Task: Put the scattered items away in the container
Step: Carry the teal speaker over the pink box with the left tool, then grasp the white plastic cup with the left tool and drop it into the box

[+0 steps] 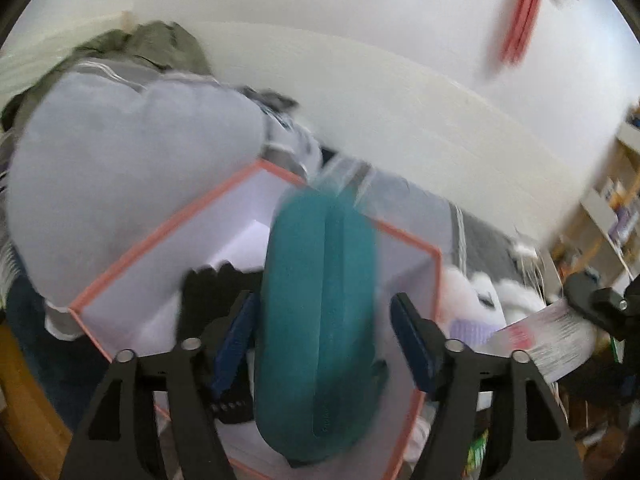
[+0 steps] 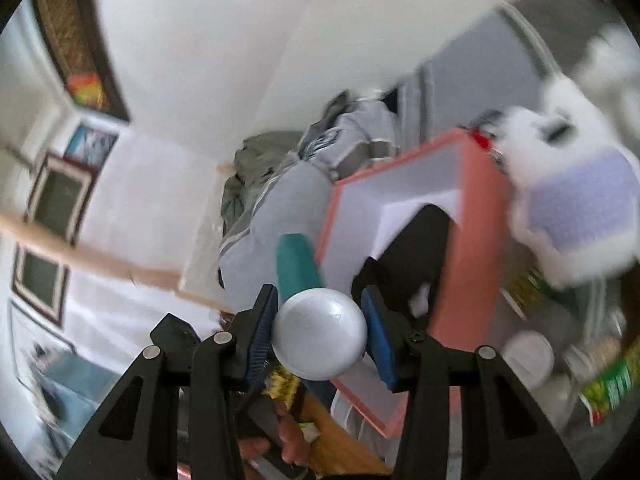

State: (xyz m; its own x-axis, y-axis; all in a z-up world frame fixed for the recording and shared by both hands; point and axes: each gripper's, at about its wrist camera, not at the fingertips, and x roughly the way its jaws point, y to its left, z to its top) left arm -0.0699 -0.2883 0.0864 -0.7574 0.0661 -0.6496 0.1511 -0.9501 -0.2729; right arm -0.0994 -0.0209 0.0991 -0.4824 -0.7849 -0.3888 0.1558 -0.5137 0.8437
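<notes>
Left wrist view: the left gripper (image 1: 322,320) is spread, and the teal oblong fabric-covered case (image 1: 320,320) stands lengthwise between its fingers. A clear gap shows between the case and the right blue pad (image 1: 412,344); on the left side the pad (image 1: 234,340) sits just beside the case, and motion blur makes contact there hard to judge. Ahead of and below this gripper lies the open white cardboard box with a pink rim (image 1: 256,166), the container. A black item (image 1: 208,292) rests inside the box, just left of the case. Beyond the box to the left sits a pale lilac heart-shaped cushion (image 1: 120,184). To the right of the gripper, a white fluffy item with a lilac panel (image 1: 472,300) lies beside the box.

Right wrist view: the right gripper (image 2: 320,338) is pinching a smooth silver-white ball (image 2: 320,336), with both blue pads against its sides. The pink-rimmed box (image 2: 476,216) is ahead of and right of this gripper, its pink outer wall facing the camera. The teal case (image 2: 296,264) appears directly beyond the ball, at the near left edge of the box. The white fluffy item (image 2: 576,200) is further right.
</notes>
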